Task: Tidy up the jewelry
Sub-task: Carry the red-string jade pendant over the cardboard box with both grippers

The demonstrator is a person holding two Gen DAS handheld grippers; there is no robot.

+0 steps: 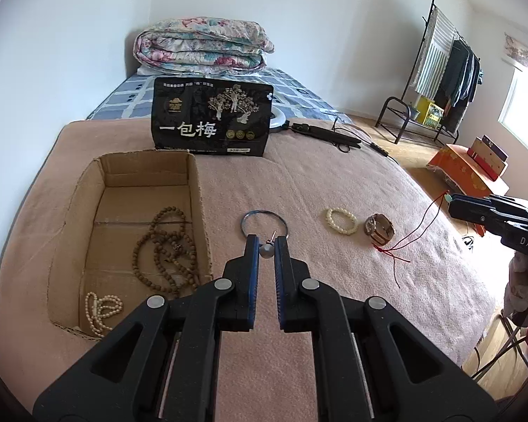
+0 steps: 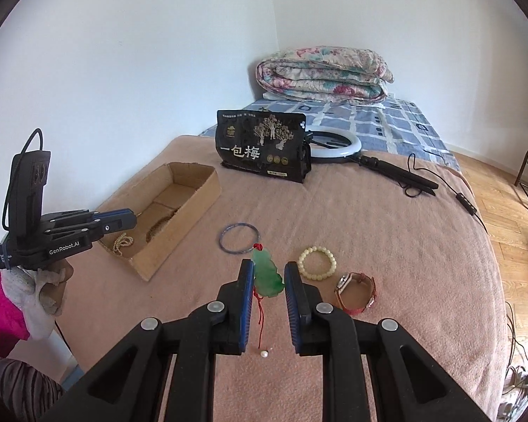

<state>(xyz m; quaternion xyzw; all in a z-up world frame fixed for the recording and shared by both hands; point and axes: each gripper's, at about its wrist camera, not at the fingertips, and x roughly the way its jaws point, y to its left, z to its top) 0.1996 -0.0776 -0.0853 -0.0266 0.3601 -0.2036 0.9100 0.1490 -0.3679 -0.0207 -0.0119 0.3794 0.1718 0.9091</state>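
Observation:
My left gripper (image 1: pixel 266 246) is shut on a small grey pearl earring (image 1: pixel 266 250) and holds it above the pink blanket, to the right of the cardboard box (image 1: pixel 198 190). The box holds a brown bead string (image 1: pixel 165 246) and a pearl strand (image 1: pixel 100 307). My right gripper (image 2: pixel 269 274) is shut on a green jade pendant (image 2: pixel 266 274) whose red cord (image 2: pixel 260 320) hangs down. On the blanket lie a blue bangle (image 2: pixel 238 238), a cream bead bracelet (image 2: pixel 316 263), a watch (image 2: pixel 356 292) and a small pearl (image 2: pixel 264 353).
A black snack bag (image 1: pixel 211 116) stands behind the box. A ring light with handle and cable (image 2: pixel 366 158) lies at the back. A folded quilt (image 1: pixel 200 47) is on the bed. A clothes rack (image 1: pixel 436 81) and an orange box (image 1: pixel 464 168) stand at right.

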